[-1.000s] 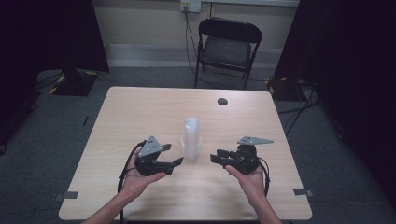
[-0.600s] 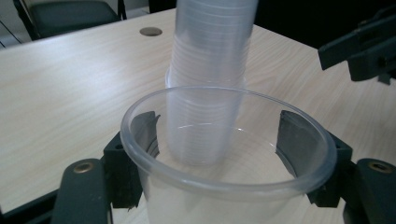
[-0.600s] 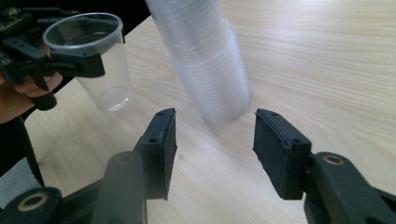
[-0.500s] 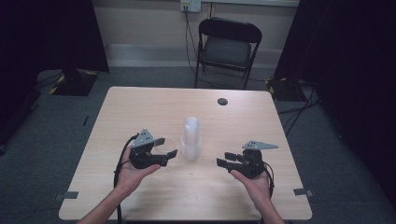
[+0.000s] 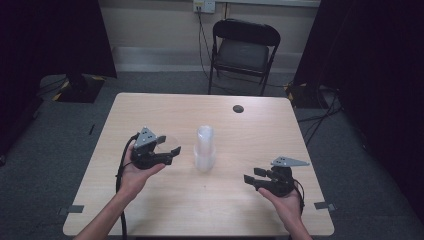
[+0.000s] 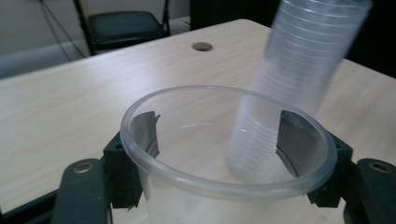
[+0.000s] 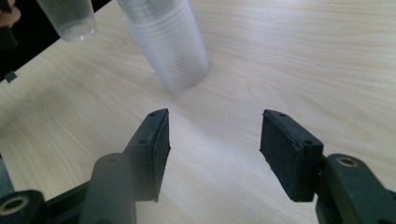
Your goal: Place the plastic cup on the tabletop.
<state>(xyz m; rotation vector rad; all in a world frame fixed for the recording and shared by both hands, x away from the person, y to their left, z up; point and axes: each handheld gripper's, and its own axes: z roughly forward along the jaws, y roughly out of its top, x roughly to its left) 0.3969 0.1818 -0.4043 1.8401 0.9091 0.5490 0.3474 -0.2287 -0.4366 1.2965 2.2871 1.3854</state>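
Single clear plastic cup (image 6: 224, 158) clamped rim-up in left claw (image 5: 172, 150), pads pressing on opposite sides of the wall just under the rim, lifted off the pale wooden counter (image 5: 150, 210) and held just left of the tall stack of clear plastic cups (image 5: 205, 148)

Stack upright near the counter's middle, long axis vertical, standing between the two claws; seen from the left gripper view as leaning, but that tilt belongs to the camera

Right claw (image 5: 248, 180) wide and empty, jaws just been opening with nothing between them, low over the counter to the right of and nearer the person than the stack; in the right gripper view the stack (image 7: 168, 42) sits ahead and up-left of the black pads (image 7: 161, 149), well apart, with the held cup (image 7: 67, 16) farther off beyond it

Left claw plainly the nearer to the stack, right claw drawn off toward the counter's near right corner

Likely next: setting the separated cup down on bare counter left of the stack, mouth up, clear of it

Small dark round hole (image 5: 238, 108) near the far edge, black folding chair (image 5: 242, 50) behind the counter
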